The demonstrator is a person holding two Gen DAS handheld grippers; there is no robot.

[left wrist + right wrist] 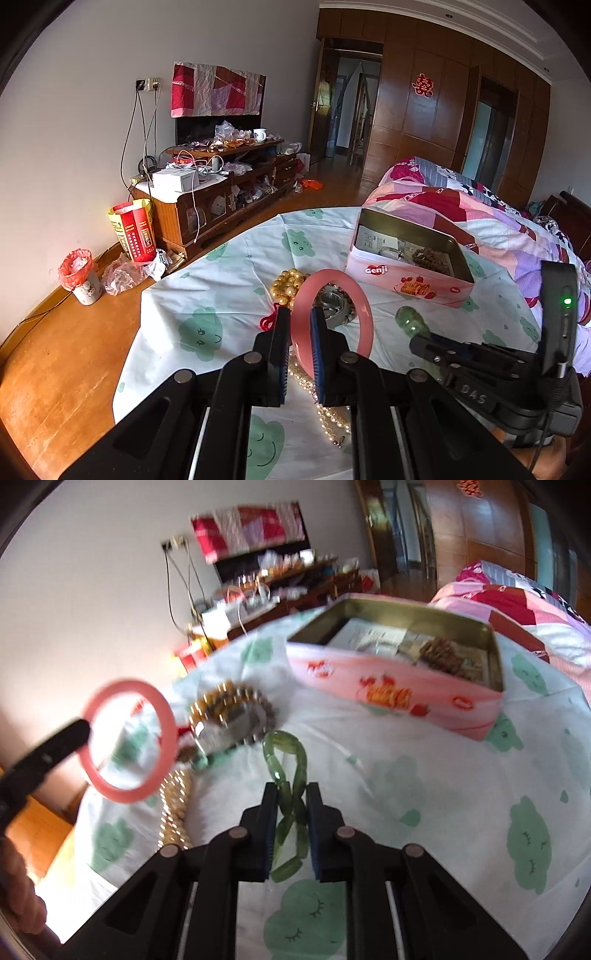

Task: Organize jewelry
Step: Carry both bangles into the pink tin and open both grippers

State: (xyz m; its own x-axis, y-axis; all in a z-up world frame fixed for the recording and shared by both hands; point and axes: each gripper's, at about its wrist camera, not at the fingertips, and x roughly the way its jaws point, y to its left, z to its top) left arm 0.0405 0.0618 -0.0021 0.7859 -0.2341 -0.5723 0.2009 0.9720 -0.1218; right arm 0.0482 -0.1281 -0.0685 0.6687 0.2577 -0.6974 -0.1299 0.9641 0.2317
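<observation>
My left gripper (300, 321) is shut on a pink bangle (364, 314) and holds it up above the bed sheet; the bangle also shows in the right wrist view (168, 734). My right gripper (291, 794) is shut on a green bead bracelet (291, 760) that lies on the sheet; the bracelet's end shows in the left wrist view (410, 321). An open pink Genji tin (402, 275) holds brown beads (430, 258) and papers; it also shows in the right wrist view (391, 692). Gold beads (288, 284), a silver watch (334, 301) and a pearl strand (325, 406) lie below the bangle.
The sheet (221, 280) with green clouds covers the bed. A pink patchwork quilt (480, 218) lies behind the tin. A cluttered wooden cabinet (221, 184) stands by the far wall. A bin (81, 277) and bags stand on the wooden floor at the left.
</observation>
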